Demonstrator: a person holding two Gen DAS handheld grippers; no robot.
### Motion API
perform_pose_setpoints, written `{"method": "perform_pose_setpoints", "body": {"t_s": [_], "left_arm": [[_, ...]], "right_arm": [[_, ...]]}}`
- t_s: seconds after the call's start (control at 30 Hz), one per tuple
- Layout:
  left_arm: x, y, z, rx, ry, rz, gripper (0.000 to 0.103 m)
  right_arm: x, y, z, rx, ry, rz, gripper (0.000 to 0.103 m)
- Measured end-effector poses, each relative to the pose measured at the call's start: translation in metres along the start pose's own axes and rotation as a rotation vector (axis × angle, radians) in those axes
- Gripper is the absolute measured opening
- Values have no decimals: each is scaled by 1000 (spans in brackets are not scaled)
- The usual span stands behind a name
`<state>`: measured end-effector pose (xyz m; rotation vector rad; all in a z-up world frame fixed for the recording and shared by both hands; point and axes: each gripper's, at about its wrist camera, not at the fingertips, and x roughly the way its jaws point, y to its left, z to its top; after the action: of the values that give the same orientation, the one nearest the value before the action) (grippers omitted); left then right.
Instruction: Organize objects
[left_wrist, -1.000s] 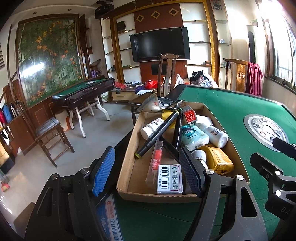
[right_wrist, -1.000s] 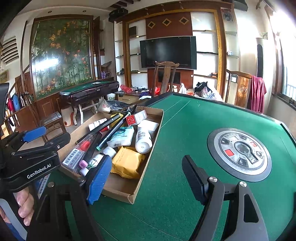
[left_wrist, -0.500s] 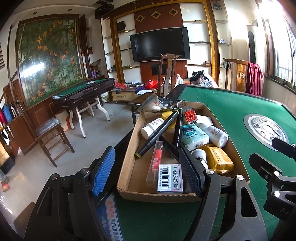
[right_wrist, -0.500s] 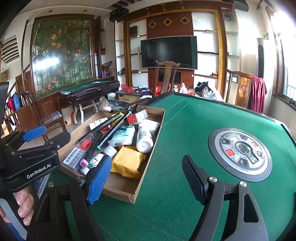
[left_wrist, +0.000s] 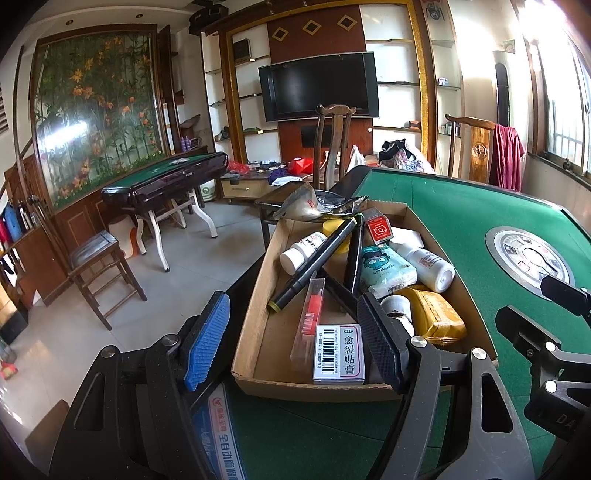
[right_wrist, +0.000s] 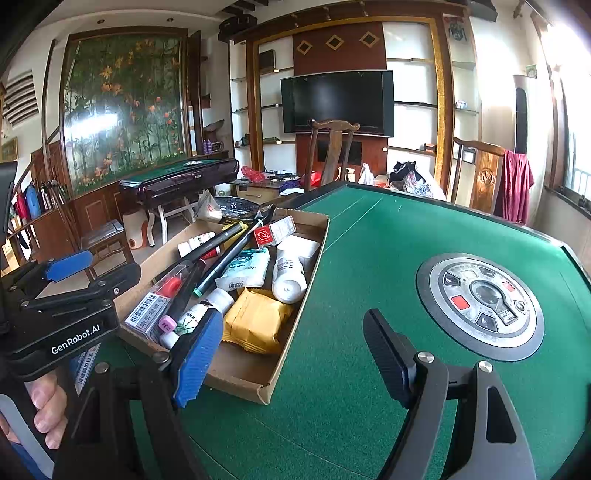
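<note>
A shallow cardboard tray (left_wrist: 258, 373) (right_wrist: 240, 376) lies on the green table near its left edge. It holds a white barcode box (left_wrist: 339, 352), a clear red tube (left_wrist: 310, 321), black pens (left_wrist: 314, 264), white bottles (left_wrist: 428, 266), a teal pouch (left_wrist: 384, 267) and a yellow packet (left_wrist: 437, 319) (right_wrist: 256, 319). My left gripper (left_wrist: 295, 343) is open and empty, just in front of the tray's near end. My right gripper (right_wrist: 291, 354) is open and empty, at the tray's near right corner.
The green mahjong table (right_wrist: 369, 258) has a round metal control panel (right_wrist: 480, 299) in its middle. A paper sheet (left_wrist: 221, 432) lies under my left gripper. Wooden chairs (left_wrist: 332, 144), a second table (left_wrist: 166, 181) and a TV stand beyond.
</note>
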<state>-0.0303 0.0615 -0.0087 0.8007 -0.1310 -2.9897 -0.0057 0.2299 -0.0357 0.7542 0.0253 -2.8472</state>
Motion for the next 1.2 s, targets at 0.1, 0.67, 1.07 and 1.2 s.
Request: {"method": "perform_pose_setpoints", "body": {"t_s": [0.1, 0.67, 1.07, 1.2], "left_arm": [[0, 0, 0, -1, 0, 1, 72], [1, 1, -1, -1, 4, 4, 72], [2, -2, -2, 2, 6, 4, 72], [2, -2, -2, 2, 5, 5, 72]], "right_arm": [[0, 0, 0, 0, 1, 0, 78], [1, -1, -1, -1, 2, 0, 78], [1, -3, -3, -2, 6, 0, 78], [2, -3, -3, -2, 8, 1, 78]]}}
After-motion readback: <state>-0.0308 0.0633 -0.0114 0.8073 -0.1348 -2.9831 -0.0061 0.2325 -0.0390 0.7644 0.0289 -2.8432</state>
